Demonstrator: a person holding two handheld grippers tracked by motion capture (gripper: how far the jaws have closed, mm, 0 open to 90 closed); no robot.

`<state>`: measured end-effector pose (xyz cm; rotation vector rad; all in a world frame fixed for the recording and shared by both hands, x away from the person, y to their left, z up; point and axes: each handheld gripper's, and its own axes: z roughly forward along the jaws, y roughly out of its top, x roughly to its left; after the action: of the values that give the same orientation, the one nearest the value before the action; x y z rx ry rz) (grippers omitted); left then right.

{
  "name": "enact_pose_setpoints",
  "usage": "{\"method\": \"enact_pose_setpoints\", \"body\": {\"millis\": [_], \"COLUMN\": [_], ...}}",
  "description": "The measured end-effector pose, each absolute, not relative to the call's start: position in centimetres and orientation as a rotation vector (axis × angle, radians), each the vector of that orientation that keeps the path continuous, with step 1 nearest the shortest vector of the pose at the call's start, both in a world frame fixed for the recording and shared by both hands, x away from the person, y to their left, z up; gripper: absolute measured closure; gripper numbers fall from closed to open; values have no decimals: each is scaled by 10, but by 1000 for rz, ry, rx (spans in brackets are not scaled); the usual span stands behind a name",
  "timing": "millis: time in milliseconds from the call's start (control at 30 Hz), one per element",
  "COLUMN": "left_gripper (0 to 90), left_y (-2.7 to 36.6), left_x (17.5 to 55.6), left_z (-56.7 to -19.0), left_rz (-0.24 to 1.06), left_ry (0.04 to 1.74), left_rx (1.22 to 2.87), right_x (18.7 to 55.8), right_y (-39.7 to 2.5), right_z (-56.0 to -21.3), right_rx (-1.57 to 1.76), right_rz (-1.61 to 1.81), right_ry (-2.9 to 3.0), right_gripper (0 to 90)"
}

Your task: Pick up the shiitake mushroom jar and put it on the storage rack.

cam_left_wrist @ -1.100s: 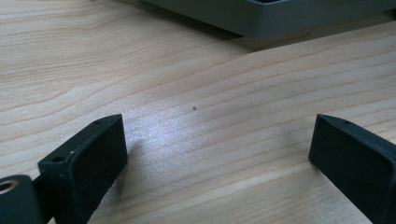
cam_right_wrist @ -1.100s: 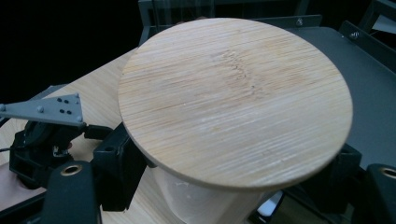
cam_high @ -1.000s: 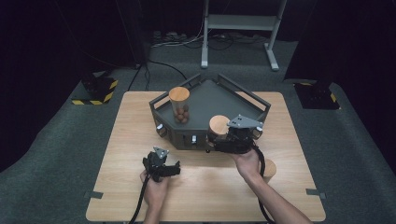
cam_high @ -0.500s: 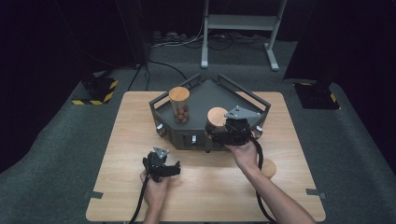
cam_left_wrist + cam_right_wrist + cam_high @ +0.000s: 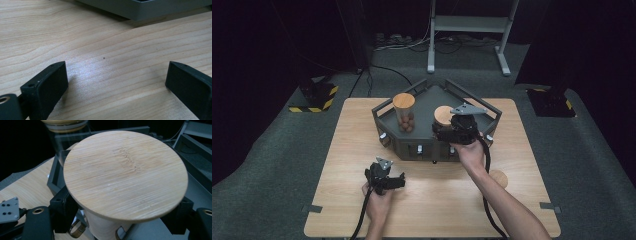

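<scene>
Clamped in my right gripper (image 5: 451, 131) is a jar with a round bamboo lid (image 5: 125, 173); in the right gripper view the two black jaws press against the jar's body from either side, just under the lid's rim, so they stand only as far apart as the jar is wide. From the high view I see this jar (image 5: 443, 116) held over the grey tray (image 5: 422, 145), near its front wall and towards the right half; I cannot tell whether its base touches the tray floor. A second jar (image 5: 404, 112), also capped with a bamboo lid and holding small brown balls, stands upright in the tray's left half, well apart from the one I hold. My left gripper (image 5: 388, 181) rests low over the wooden table (image 5: 342, 150), in front of the tray and to its left. In the left gripper view its jaws are spread wide with nothing between them but bare wood grain, and the tray's grey edge (image 5: 150, 7) runs across the top. A loose wooden disc (image 5: 498, 178) lies flat on the table just right of my right forearm
</scene>
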<state>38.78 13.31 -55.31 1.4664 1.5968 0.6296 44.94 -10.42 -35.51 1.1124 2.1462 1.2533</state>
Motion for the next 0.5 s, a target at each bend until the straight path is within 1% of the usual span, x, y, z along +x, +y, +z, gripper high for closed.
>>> {"method": "enact_pose_setpoints", "body": {"millis": [500], "left_gripper": [40], "left_y": [133], "left_x": [388], "left_z": [-553], "left_rz": [628], "left_ry": [1596], "left_rx": [1469], "right_x": [476], "right_y": [-102], "right_z": [-372], "right_rx": [1203], "right_rz": [1153], "right_ry": [2124], "right_gripper": [254]}}
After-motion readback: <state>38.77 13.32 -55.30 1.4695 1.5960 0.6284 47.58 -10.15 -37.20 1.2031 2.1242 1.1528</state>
